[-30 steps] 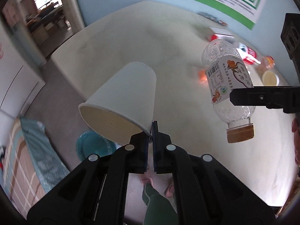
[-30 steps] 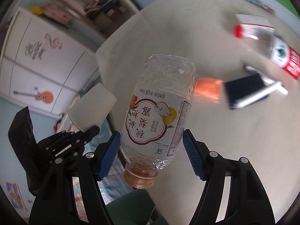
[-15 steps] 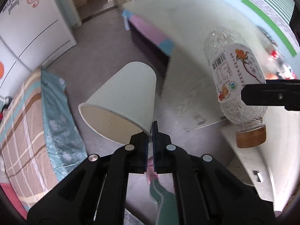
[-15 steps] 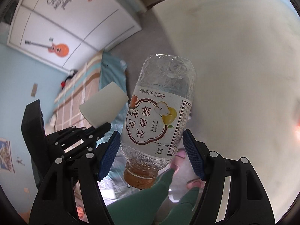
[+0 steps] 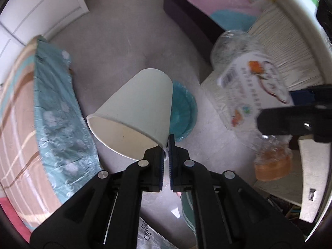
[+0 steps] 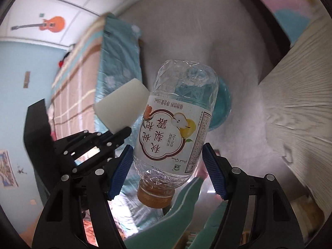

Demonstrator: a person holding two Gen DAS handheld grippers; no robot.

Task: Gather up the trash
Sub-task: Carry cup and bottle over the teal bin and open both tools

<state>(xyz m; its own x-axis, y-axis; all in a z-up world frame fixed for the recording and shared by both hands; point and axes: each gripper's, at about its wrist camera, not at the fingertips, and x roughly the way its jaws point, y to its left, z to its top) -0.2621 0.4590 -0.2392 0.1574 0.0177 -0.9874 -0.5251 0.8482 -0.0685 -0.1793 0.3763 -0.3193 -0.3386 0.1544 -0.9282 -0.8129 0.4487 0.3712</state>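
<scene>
My left gripper (image 5: pixel 166 145) is shut on the rim of a white paper cup (image 5: pixel 137 112), which tilts with its mouth toward the camera. My right gripper (image 6: pixel 167 166) is shut on a clear plastic bottle (image 6: pixel 176 128) with a pear label and an orange cap, held cap toward the camera. The bottle (image 5: pixel 249 87) also shows blurred at the right of the left wrist view, and the cup (image 6: pixel 122 105) and left gripper (image 6: pixel 108 139) show left of the bottle in the right wrist view. A teal bin (image 5: pixel 182 114) stands on the floor below the cup; the teal bin (image 6: pixel 222 105) sits behind the bottle.
Grey floor (image 5: pixel 124 41) lies below both grippers. A bed with a teal and brown plaid cover (image 5: pixel 31 114) is at the left. A pale wooden table (image 6: pixel 300 103) fills the right. A person's green-clad legs (image 6: pixel 186 207) stand at the bottom.
Both grippers have swung off the table and down toward the floor, carrying the cup and the bottle. The teal bin has come into view beneath them. Both grips are unchanged.
</scene>
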